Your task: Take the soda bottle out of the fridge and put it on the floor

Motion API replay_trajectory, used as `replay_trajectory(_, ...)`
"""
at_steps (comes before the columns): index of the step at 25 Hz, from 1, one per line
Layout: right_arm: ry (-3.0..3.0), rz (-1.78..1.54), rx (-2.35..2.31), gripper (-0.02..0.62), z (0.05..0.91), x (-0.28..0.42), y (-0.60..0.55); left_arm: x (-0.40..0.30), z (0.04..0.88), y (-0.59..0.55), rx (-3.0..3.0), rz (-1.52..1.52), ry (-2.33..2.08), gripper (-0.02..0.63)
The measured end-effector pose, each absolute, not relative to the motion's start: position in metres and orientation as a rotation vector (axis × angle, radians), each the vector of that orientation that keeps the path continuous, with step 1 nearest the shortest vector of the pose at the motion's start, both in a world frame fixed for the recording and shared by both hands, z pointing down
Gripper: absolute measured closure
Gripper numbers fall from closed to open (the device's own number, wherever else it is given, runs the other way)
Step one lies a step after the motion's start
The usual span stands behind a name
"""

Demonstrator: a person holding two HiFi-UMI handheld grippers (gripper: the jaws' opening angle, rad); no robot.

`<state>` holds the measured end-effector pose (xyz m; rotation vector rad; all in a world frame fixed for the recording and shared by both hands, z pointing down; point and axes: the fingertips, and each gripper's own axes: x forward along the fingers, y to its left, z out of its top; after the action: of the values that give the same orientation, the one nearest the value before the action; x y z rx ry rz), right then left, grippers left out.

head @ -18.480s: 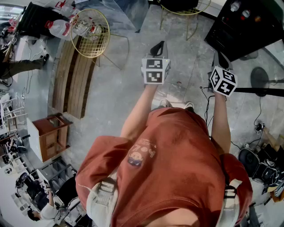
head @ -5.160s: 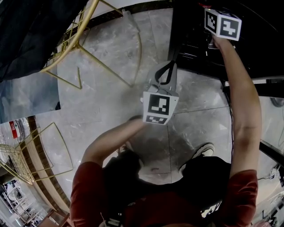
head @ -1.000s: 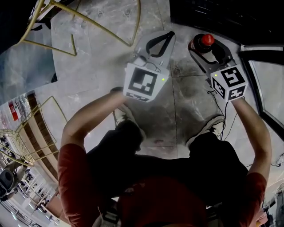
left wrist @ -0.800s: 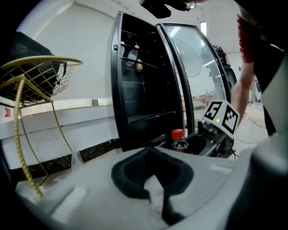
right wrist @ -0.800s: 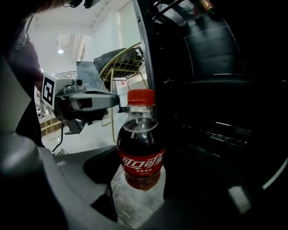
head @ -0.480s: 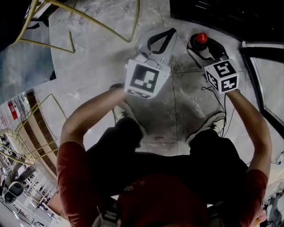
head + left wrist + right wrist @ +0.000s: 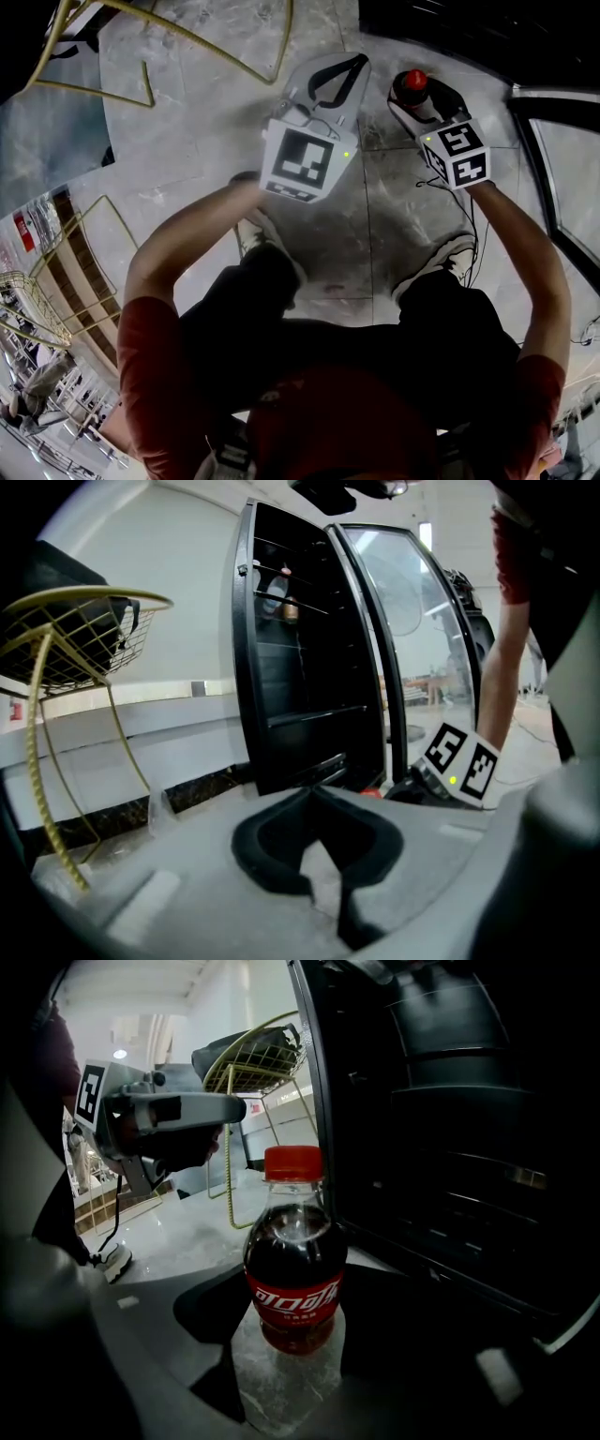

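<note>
A: Light is reflecting off the pale floor [image 7: 234,122], while the fridge [image 7: 450,1147] is showing almost black.
B: Edges are bending and darkening; the close foreground is blurring.

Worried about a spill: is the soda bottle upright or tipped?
Upright: in the right gripper view the soda bottle stands vertical between the jaws, red cap on top.

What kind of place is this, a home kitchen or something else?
Probably not a home kitchen: more likely a big open workspace or showroom. A tall black glass-door fridge stands on a polished grey stone floor, with gold wire chairs nearby.
</note>
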<state>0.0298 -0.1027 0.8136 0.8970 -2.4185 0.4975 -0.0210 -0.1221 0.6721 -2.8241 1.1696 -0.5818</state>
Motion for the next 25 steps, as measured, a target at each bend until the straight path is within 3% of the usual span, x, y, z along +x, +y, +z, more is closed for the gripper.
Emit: replay_trajectory(25, -2.428, 0.453, 0.946, 0.298, 0.830, 0.029, -0.092, -0.016, 0.683, -0.122, -2.833, -0.596, 1.154, 0.606)
